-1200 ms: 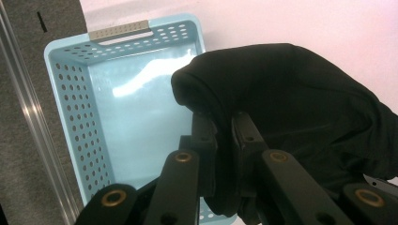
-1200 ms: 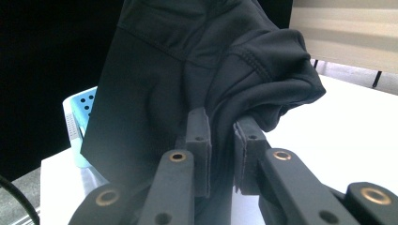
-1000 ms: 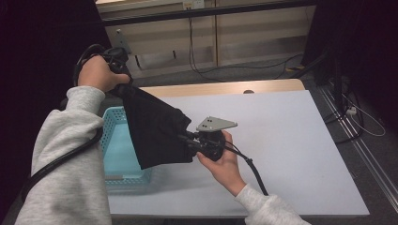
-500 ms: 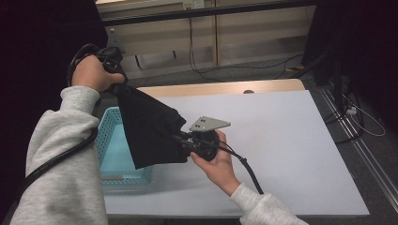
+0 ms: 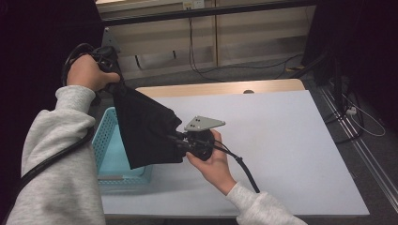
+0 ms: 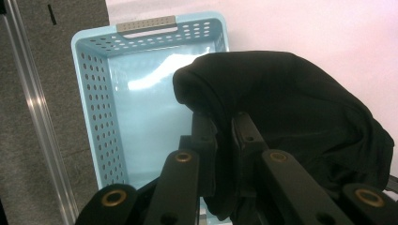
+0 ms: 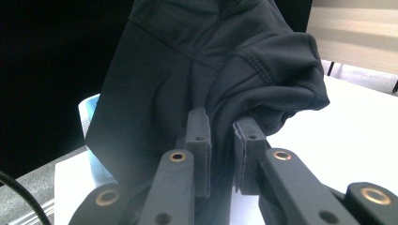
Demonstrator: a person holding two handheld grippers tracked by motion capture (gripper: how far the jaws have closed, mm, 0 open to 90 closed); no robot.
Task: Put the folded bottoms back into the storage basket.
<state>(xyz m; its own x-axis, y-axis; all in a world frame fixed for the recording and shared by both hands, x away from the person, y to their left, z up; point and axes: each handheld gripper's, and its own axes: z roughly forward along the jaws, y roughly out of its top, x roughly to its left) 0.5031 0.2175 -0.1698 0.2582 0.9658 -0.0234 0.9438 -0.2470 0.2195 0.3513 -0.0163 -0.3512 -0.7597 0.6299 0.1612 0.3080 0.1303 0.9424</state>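
Your left gripper [image 5: 112, 84] is raised high off the table's left edge, jaws pinched narrow on one edge of the black garment [image 5: 143, 131]. In the left gripper view the pads [image 6: 205, 136] bite a rolled fold of that fabric [image 6: 291, 122], looking straight down into the basket.

Your right gripper [image 5: 180, 140] sits lower, just above the table, jaws likewise clamped on the cloth. In the right gripper view the pads [image 7: 198, 129] hold a bunched hem, with a stitched seam visible on the fabric [image 7: 197, 65] above. It could be shorts or a folded shirt; the dark cloth gives little away.

Between the two grips the garment hangs as a slanted sheet, upper corner at your left hand [image 5: 84, 72], lower edge at your right hand [image 5: 211, 161]. Holding it at two separated points likely keeps it spread so it neither bunches nor drags.

The light blue perforated basket [image 5: 105, 140] stands at the table's left side, partly behind the cloth. It looks empty in the left gripper view [image 6: 141, 122]. The garment hangs over its right part, not resting in it.

The white table [image 5: 291, 140] is bare to the right. Judging by the hold, you are either lifting the piece clear to lay it out or lowering it into the basket.
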